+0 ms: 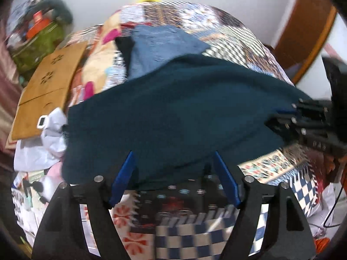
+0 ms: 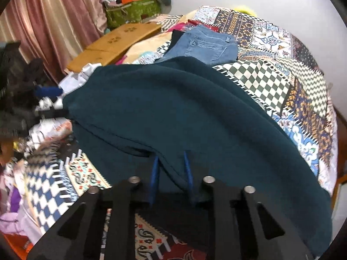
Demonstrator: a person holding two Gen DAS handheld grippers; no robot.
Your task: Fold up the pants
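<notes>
Dark teal pants (image 1: 173, 112) lie spread across a patchwork bedspread (image 1: 238, 49); they also fill the middle of the right wrist view (image 2: 184, 112). My left gripper (image 1: 174, 153) is open, its blue fingers (image 1: 123, 177) at the pants' near edge with nothing between them. My right gripper (image 2: 171, 156) is shut on a fold of the pants' near edge; it also shows at the right of the left wrist view (image 1: 279, 117). The left gripper appears blurred at the left of the right wrist view (image 2: 49, 101).
Folded blue jeans (image 2: 201, 45) lie on the bed beyond the teal pants. A flat cardboard sheet (image 2: 117, 41), white plastic bags (image 1: 39, 145) and a green bag (image 2: 132, 13) crowd the bed's far left. A pink curtain (image 2: 54, 21) hangs behind.
</notes>
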